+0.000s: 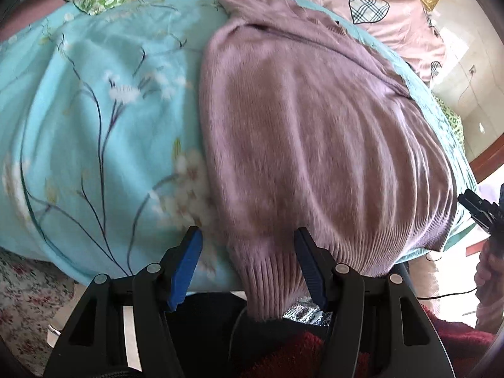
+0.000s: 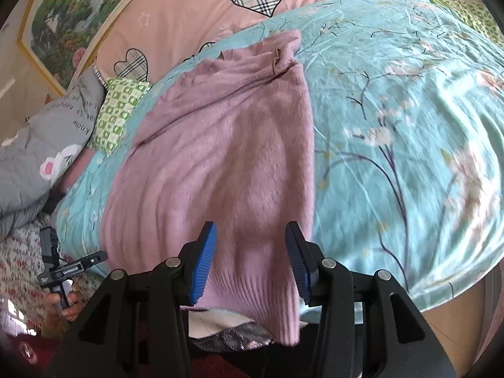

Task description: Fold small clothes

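Observation:
A pink-mauve knitted sweater [image 1: 315, 132] lies flat on a light blue floral sheet [image 1: 94, 110], collar at the far end, ribbed hem hanging over the near edge. My left gripper [image 1: 249, 236] is open, its blue-padded fingers straddling the hem's left corner without gripping it. In the right wrist view the sweater [image 2: 220, 157] lies on the sheet [image 2: 393, 126], and my right gripper [image 2: 252, 233] is open with its fingers over the hem's right part. The other gripper [image 2: 63, 267] shows at lower left there, and the right gripper shows at the right edge of the left wrist view [image 1: 482, 211].
A pink bedcover with checked hearts [image 2: 204, 9] lies behind the sheet. A green patterned pillow [image 2: 116, 110] and a grey bear pillow [image 2: 41, 151] sit at the left. A framed picture [image 2: 63, 15] leans at the back. A dark red cloth [image 1: 299, 352] lies below the hem.

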`<state>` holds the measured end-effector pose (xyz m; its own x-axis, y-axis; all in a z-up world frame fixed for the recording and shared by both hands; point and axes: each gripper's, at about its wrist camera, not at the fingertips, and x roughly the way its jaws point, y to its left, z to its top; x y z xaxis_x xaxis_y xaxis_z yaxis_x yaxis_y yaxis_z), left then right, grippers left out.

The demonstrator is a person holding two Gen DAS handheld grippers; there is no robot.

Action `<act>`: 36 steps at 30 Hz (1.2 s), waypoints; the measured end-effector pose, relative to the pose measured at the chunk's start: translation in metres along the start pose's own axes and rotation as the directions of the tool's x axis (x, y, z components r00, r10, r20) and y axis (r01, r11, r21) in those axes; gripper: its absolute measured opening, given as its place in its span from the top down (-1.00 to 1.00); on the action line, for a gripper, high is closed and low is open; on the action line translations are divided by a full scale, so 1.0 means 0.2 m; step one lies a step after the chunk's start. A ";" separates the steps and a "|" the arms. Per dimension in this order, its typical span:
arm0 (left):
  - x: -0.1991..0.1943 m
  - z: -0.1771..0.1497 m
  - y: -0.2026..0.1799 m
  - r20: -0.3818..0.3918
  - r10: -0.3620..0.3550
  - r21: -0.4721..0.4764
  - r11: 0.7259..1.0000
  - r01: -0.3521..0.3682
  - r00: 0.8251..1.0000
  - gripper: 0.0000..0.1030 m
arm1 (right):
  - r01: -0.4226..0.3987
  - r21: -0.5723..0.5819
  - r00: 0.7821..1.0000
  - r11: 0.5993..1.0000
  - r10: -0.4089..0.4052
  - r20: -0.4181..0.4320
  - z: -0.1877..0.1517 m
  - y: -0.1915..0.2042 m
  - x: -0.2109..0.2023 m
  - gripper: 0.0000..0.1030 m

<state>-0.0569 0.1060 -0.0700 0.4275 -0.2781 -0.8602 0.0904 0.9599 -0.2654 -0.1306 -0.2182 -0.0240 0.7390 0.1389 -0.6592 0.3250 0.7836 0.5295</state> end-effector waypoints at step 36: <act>-0.16 0.01 0.10 0.055 -0.321 0.094 0.944 0.315 0.946 0.90 | -0.502 0.009 0.864 0.865 0.502 -0.022 -0.12 -0.14 0.05 0.84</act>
<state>-0.0661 0.1334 -0.0473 0.4243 -0.5690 -0.7044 0.3044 0.8223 -0.4808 -0.1463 -0.2237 -0.0581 0.7892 0.5269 -0.3155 -0.0850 0.6025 0.7936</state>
